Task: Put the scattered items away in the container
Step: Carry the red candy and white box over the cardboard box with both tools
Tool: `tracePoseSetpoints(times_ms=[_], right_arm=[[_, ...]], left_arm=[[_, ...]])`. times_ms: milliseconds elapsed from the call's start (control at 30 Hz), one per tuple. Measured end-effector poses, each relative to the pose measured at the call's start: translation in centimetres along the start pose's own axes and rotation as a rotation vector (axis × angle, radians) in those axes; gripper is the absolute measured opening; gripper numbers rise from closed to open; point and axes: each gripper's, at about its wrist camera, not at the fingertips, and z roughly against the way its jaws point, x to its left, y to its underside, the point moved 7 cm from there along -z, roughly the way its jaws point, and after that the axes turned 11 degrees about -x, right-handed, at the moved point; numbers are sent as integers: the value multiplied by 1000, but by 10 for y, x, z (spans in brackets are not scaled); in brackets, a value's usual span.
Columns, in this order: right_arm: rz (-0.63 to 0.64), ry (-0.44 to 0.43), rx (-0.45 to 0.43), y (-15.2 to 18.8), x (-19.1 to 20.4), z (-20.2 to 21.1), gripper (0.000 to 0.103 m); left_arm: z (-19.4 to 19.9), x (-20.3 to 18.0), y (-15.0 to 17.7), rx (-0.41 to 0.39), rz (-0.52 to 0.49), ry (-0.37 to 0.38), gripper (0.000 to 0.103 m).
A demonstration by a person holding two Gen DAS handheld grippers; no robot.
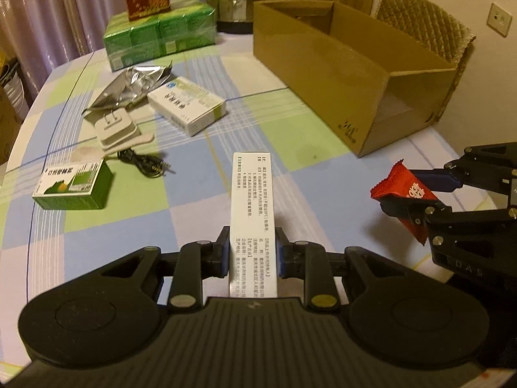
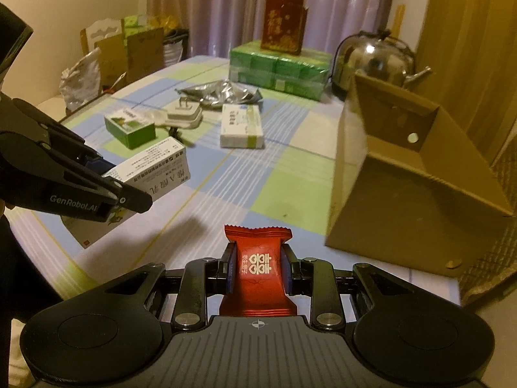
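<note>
Holding one item in each gripper above the checked tablecloth, open brown cardboard box just ahead.

Left wrist view: left gripper clenched on a long white printed carton, lifted off the checked blue-green tablecloth. Open brown cardboard box far right. Loose on the cloth at left: small green medicine box, white plug adapter with black cable, white-green flat box, silver foil pouch. Right gripper at the right edge, grasping a red candy wrapper.
Right wrist view: right gripper clamped on the red candy wrapper, near the box's front corner, outside it. Left gripper at left with the white carton.
</note>
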Motion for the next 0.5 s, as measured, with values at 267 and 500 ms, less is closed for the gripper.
tracePoseSetpoints(times_ms=[267,500], right_arm=[[-13,48,-35,-5,-16,24,24],[-30,81,-49,-6,-30,36,24]], left_arm=[[11,-23,-9,-27,-25,25,21],[14,-38,-15,-40,-44,44,21]])
